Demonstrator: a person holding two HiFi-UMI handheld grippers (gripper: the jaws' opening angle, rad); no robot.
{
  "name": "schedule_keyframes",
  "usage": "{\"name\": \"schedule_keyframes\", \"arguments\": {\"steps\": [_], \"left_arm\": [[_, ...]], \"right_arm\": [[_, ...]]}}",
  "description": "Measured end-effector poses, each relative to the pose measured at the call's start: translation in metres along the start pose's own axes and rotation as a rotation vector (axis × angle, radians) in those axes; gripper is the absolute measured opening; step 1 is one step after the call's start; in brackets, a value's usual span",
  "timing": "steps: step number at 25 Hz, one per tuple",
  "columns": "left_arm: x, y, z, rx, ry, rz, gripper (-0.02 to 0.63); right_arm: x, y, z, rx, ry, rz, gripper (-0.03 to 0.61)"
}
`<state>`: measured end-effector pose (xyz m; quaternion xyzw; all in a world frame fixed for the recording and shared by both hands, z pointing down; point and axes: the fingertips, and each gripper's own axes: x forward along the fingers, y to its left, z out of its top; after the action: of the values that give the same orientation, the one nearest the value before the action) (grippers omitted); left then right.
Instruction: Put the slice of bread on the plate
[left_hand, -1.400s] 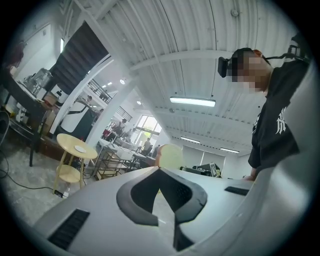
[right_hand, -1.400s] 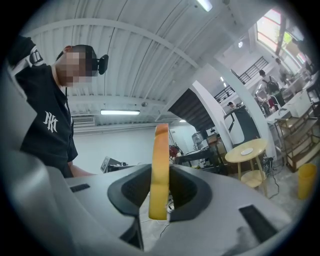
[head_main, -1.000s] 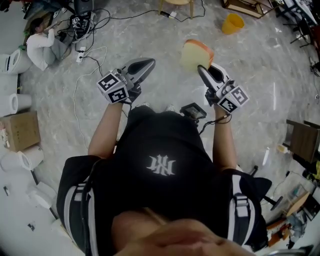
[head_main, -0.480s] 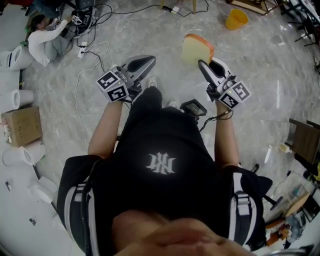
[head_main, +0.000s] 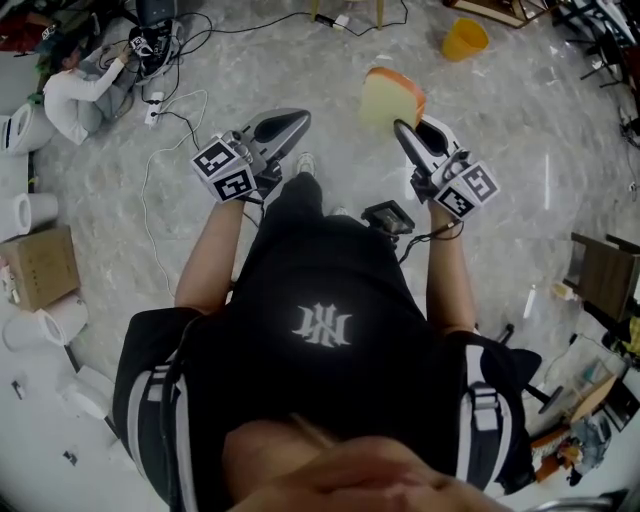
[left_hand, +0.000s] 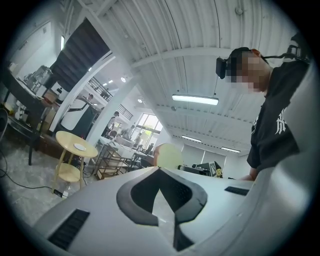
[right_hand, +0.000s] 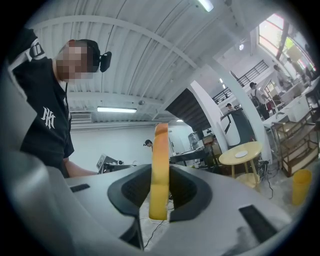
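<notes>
The carrying step is in hand: the right claw (head_main: 408, 135) is clenched on the pale slice of bread with an orange-brown crust (head_main: 392, 98), which stands upright and edge-on between its jaws and juts past their tips. The small white round plate (right_hand: 241, 154) sits on a round pale-yellow wooden counter (right_hand: 256, 148), ahead of that claw and off to its right, well apart. I judge the next move calls for bringing the bread over, then tipping it flat above the plate before letting go. The left claw (head_main: 300, 122) is clenched on nothing. Both forearms (head_main: 447, 270) reach forward from bent elbows, claws pointing level, side by side.
</notes>
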<state>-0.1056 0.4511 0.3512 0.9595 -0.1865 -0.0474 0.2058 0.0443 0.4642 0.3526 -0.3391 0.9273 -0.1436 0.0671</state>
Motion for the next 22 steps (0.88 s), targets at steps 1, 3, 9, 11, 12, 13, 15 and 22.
{"name": "schedule_keyframes", "arguments": {"steps": [1, 3, 9, 11, 12, 13, 15, 22], "left_arm": [[0.0, 0.007, 0.003, 0.0, -0.002, -0.001, 0.009], [0.002, 0.022, 0.01, 0.0, -0.007, -0.004, 0.009], [0.013, 0.072, 0.031, 0.002, -0.007, -0.018, 0.009], [0.017, 0.09, 0.037, 0.004, -0.007, -0.025, 0.009], [0.02, 0.099, 0.041, 0.004, -0.008, -0.028, 0.009], [0.022, 0.109, 0.044, 0.002, -0.01, -0.032, 0.009], [0.027, 0.128, 0.053, -0.001, -0.013, -0.041, 0.009], [0.036, 0.184, 0.082, -0.026, -0.013, -0.075, 0.009]], "right_arm": [[0.005, -0.003, 0.001, -0.001, 0.001, -0.003, 0.095], [0.017, -0.012, 0.003, -0.002, 0.002, -0.009, 0.095], [0.059, -0.042, 0.013, -0.007, 0.0, -0.023, 0.095], [0.074, -0.053, 0.015, -0.009, 0.004, -0.027, 0.095], [0.082, -0.059, 0.016, -0.011, 0.006, -0.03, 0.095], [0.09, -0.065, 0.018, -0.012, 0.008, -0.033, 0.095], [0.107, -0.076, 0.022, -0.016, 0.012, -0.04, 0.095], [0.159, -0.103, 0.039, -0.023, 0.034, -0.068, 0.095]]}}
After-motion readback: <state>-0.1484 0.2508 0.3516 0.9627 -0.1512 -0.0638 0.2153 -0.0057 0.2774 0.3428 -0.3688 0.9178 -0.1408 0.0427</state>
